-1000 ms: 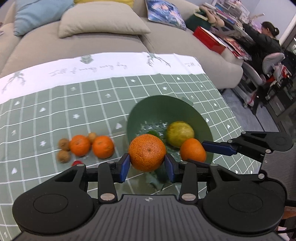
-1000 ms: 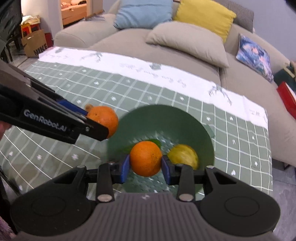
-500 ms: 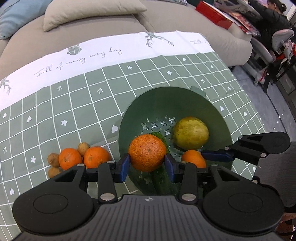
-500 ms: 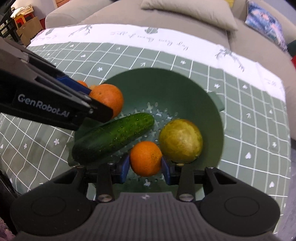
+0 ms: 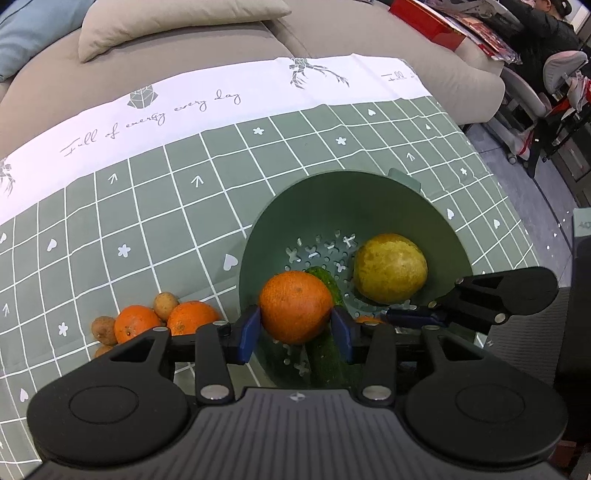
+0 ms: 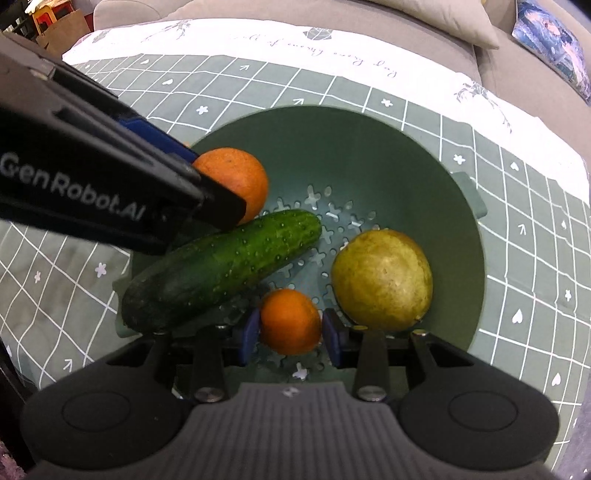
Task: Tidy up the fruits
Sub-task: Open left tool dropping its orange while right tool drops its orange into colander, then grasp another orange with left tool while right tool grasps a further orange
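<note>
My left gripper [image 5: 295,328] is shut on a large orange [image 5: 295,306] and holds it over the near left rim of the green colander [image 5: 424,214]. My right gripper [image 6: 290,338] is shut on a smaller orange [image 6: 290,321], low inside the colander [image 6: 369,147]. A cucumber [image 6: 221,269] and a yellow-green round fruit [image 6: 382,275] lie in the colander. The left gripper's orange also shows in the right wrist view [image 6: 236,182].
Two oranges [image 5: 135,326] and several small brown round fruits [image 5: 165,305] lie on the green checked tablecloth [image 5: 147,221] left of the colander. A sofa with pillows [image 5: 166,29] stands behind the table. A seated person [image 5: 546,26] is at far right.
Both grippers have come down and forward with their oranges. The right one now sits deep in the colander, the left one over its rim. The cucumber has come into view.
</note>
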Action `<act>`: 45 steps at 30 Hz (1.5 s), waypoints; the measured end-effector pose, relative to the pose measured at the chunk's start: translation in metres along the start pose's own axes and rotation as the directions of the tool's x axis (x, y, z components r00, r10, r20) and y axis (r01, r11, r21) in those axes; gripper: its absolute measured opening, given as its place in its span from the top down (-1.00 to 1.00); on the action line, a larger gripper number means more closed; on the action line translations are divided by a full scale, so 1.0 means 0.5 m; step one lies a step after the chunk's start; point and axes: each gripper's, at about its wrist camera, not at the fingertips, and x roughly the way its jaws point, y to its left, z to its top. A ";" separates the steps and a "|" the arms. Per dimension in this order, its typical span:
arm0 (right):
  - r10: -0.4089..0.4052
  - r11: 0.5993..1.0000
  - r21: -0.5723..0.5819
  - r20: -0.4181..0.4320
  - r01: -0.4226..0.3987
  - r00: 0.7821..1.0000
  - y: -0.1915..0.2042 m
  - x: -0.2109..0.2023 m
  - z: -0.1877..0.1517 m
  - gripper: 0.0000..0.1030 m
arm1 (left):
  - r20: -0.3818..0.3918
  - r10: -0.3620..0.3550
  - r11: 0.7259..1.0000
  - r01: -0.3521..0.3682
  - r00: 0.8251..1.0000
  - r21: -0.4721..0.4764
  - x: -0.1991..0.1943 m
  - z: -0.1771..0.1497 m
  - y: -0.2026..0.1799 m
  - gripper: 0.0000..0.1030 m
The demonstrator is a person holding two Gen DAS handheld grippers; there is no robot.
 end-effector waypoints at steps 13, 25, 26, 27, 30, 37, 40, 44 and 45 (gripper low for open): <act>-0.084 0.996 -0.040 0.030 0.085 0.996 0.036 -0.058 0.005 0.01 | 0.070 -0.018 1.000 0.017 0.997 0.020 -0.071 -0.024 0.002 -0.11; -0.164 0.983 -0.057 0.151 0.174 0.975 0.103 -0.163 0.002 -0.01 | 0.175 0.022 1.000 -0.024 0.984 0.008 -0.168 -0.084 0.039 -0.11; -0.163 0.983 -0.053 0.164 0.174 0.973 0.111 -0.170 0.002 -0.01 | 0.187 0.027 1.000 -0.028 0.982 0.005 -0.177 -0.091 0.044 -0.11; -0.160 0.984 -0.050 0.174 0.171 0.972 0.114 -0.174 0.003 -0.01 | 0.196 0.032 0.999 -0.033 0.980 0.001 -0.183 -0.097 0.048 -0.12; -0.145 0.987 -0.035 0.209 0.156 0.967 0.140 -0.184 0.005 -0.01 | 0.225 0.054 0.999 -0.052 0.973 -0.014 -0.202 -0.120 0.066 -0.11; -0.101 0.995 0.024 0.277 0.098 0.956 0.204 -0.190 0.008 -0.01 | 0.287 0.100 0.995 -0.088 0.953 -0.054 -0.227 -0.179 0.119 -0.11; -0.084 0.996 0.041 0.307 0.075 0.948 0.236 -0.184 0.007 -0.01 | 0.297 0.119 0.992 -0.099 0.947 -0.081 -0.232 -0.206 0.144 -0.11; -0.063 0.998 0.040 0.340 0.052 0.938 0.279 -0.168 0.005 0.01 | 0.296 0.135 0.986 -0.100 0.946 -0.131 -0.233 -0.239 0.180 -0.11; -0.060 0.998 0.041 0.347 0.049 0.936 0.289 -0.162 0.005 0.04 | 0.293 0.136 0.984 -0.096 0.946 -0.147 -0.232 -0.246 0.189 -0.11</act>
